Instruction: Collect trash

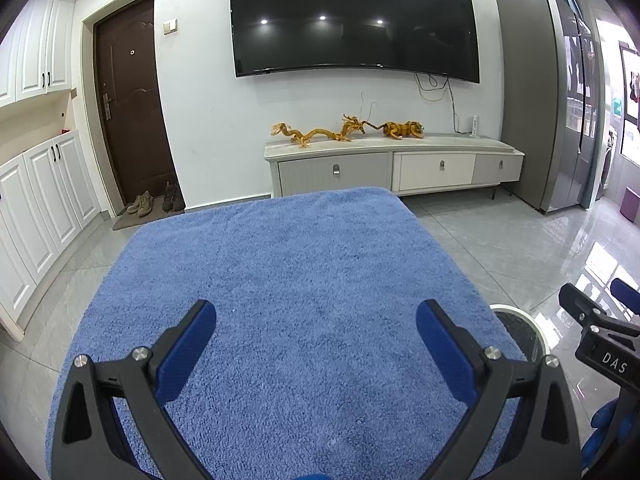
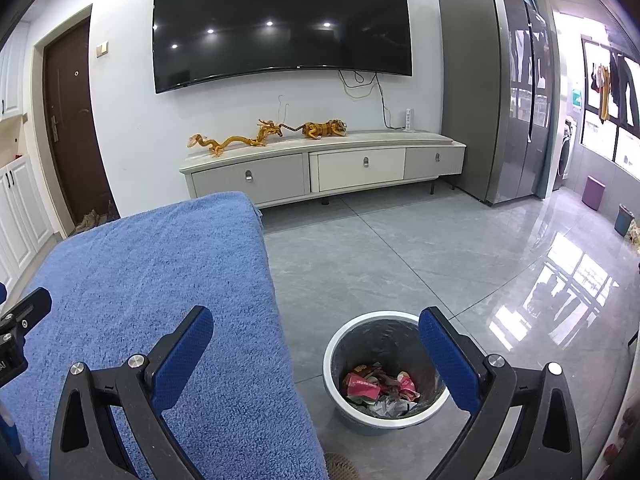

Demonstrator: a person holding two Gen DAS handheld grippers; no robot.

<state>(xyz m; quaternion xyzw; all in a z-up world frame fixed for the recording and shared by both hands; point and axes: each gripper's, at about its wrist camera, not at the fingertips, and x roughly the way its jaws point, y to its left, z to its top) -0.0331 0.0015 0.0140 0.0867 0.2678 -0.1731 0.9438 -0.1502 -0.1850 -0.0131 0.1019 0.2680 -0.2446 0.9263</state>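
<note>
My left fingers (image 1: 316, 336) are wide open above the blue towel (image 1: 280, 280). My right fingers (image 2: 316, 344) are wide open too. The trash (image 2: 378, 390) sits inside the bin (image 2: 334, 350), lower middle.

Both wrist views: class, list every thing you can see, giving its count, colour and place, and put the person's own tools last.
Towel: one, blue, spread over the table in front.
Bin: one, white rim, dark liner, on the floor right of the table.
Trash: several crumpled pieces, red and white, inside the bin.
TV: one, black, on the wall.
Cabinet: one, white and grey, under the TV.
Dragon: one, orange, on the cabinet.
Tiger: one, orange, right of the dragon.
Door: one, brown, left.
Shoes: two pairs, by the door.
Fridge: one, grey, right.
Left tool: open, empty, over the towel.
Right tool: open, empty, by the bin.
</note>
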